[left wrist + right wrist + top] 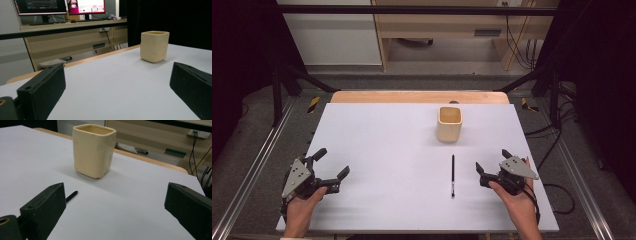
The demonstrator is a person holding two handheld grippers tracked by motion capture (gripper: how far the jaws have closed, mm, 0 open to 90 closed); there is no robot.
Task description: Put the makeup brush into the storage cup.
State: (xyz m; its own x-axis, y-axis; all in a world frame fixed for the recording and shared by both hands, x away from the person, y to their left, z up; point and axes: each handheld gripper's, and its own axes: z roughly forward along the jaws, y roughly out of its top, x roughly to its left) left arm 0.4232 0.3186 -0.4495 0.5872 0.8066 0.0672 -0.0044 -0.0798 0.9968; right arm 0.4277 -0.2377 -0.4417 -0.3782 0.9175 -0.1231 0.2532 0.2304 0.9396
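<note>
My right gripper has open, empty jaws; I'd straddle the pen mid-shaft, keeping the left gripper, also open, clear

a lab: monitors on a desk, metal rig frame, trailing cables

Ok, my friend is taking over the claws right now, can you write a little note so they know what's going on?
Left claw: open, holding nothing, resting at the near left of the table.
Right claw: open, holding nothing, at the near right.
Black pen: lying flat on the table, just left of the right claw, not touched.
Cream cup: standing upright beyond the pen, nothing visible inside it.
Done: nothing visible yet.
Left: probably pick up the pen, likely with the right claw since it is nearest, and perhaps put it in the cup.
</note>
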